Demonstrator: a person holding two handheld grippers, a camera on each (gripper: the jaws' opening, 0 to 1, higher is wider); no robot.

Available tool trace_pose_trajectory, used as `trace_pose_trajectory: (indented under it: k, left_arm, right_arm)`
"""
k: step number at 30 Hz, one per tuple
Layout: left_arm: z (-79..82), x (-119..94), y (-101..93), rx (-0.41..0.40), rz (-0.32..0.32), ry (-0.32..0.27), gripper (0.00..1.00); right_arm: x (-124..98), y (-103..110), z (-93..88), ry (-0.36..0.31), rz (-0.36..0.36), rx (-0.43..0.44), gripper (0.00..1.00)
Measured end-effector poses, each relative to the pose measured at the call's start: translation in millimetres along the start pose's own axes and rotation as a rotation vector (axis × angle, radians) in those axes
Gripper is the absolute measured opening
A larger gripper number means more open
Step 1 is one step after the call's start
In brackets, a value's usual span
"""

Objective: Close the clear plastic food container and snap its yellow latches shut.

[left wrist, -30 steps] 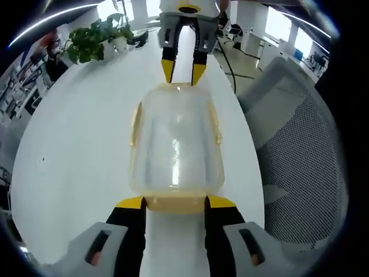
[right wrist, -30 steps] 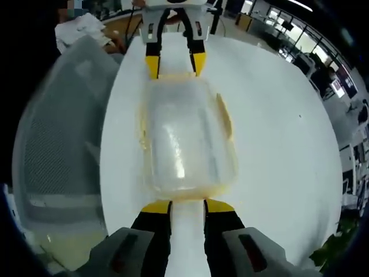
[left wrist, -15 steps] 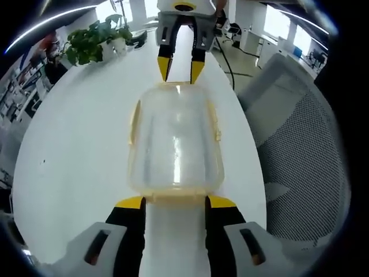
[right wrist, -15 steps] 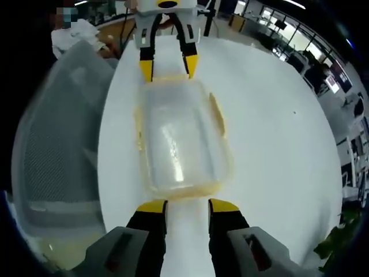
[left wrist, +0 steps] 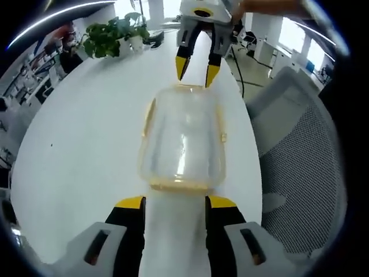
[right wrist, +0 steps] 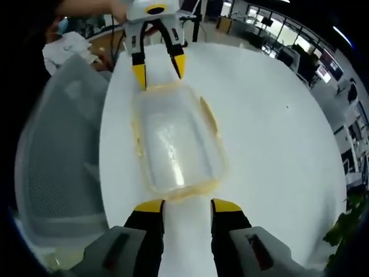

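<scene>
The clear plastic food container point(left wrist: 181, 138) lies lid-on along the white table point(left wrist: 86, 150), between my two grippers. Yellow latches point(left wrist: 149, 118) run along its long sides and ends. My left gripper point(left wrist: 176, 202) is open, its jaws just short of the near end latch point(left wrist: 180, 184). At the far end my right gripper point(left wrist: 196, 70) hovers open. From the other side, the container point(right wrist: 176, 144) has my right gripper point(right wrist: 188, 206) open just before it, and the left gripper point(right wrist: 157, 68) open at its far end. One side latch point(right wrist: 209, 115) flares outward.
A potted plant point(left wrist: 112, 37) stands at the table's far left edge. A grey mesh office chair point(left wrist: 300, 150) sits close beside the table point(right wrist: 277, 144), and it is the chair point(right wrist: 57, 144) at the left of the right gripper view. A black cable point(left wrist: 237, 72) trails off the table.
Both grippers have drawn back from the container's ends, where their tips were at the end latches. The container now looks smaller and small gaps show at both ends.
</scene>
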State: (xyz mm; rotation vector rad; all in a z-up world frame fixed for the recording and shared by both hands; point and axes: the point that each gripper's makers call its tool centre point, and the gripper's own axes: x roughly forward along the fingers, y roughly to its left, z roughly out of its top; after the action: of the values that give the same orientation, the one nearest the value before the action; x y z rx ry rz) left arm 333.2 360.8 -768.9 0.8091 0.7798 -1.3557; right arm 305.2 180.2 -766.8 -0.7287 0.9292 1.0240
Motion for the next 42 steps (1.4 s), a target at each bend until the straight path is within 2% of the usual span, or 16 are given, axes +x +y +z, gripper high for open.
trace_pose_trajectory:
  k: [3,6,12,17,19,22,26,28,34,36,41,42]
  left_arm:
    - [1.9,-2.5,4.9,-0.047,0.053,-0.019,0.45]
    - [-1.0,-3.6,3.7,-0.126,0.058,-0.012,0.45]
    - [4.8,-8.6,3.4,-0.299,0.084,-0.072,0.43]
    - [-2.2,-10.5,-2.3,-0.395,0.091,-0.051,0.43]
    - [-3.2,-10.7,-4.6,-0.457,0.095,-0.057,0.43]
    - [1.0,-13.4,-7.3,-0.576,0.098,-0.102,0.43]
    - [4.5,-18.2,-10.8,-0.726,0.111,-0.152,0.44]
    - [4.5,-19.8,-12.0,-0.766,0.122,-0.162,0.44]
    - [6.1,-18.0,-12.2,-0.914,0.149,-0.208,0.45]
    - [7.1,-16.7,-13.1,-0.955,0.150,-0.223,0.45]
    - [-0.7,-10.7,-8.3,-1.000,0.180,-0.199,0.44]
    - [-0.6,-10.6,-5.9,-1.018,0.186,-0.209,0.44]
  right_arm:
    - [0.4,-1.2,2.1,-0.013,-0.001,0.045,0.31]
    - [0.2,-0.8,6.5,-0.033,0.002,0.062,0.31]
    - [-1.4,-3.7,13.7,-0.080,0.012,0.114,0.31]
    - [-2.2,-7.3,16.3,-0.105,0.000,0.152,0.32]
    - [-3.1,-7.1,16.6,-0.116,-0.003,0.172,0.32]
    - [-4.6,-8.8,13.2,-0.124,-0.016,0.198,0.32]
    - [-8.6,-13.6,16.9,-0.177,-0.029,0.269,0.33]
    - [-9.7,-14.3,17.1,-0.190,-0.032,0.289,0.33]
    - [-8.0,-9.3,19.1,-0.248,-0.020,0.442,0.33]
    - [-3.8,-8.2,14.2,-0.233,-0.028,0.454,0.33]
    - [-0.3,-7.1,12.2,-0.230,-0.028,0.509,0.31]
    - [0.1,-9.3,12.3,-0.233,-0.034,0.522,0.30]
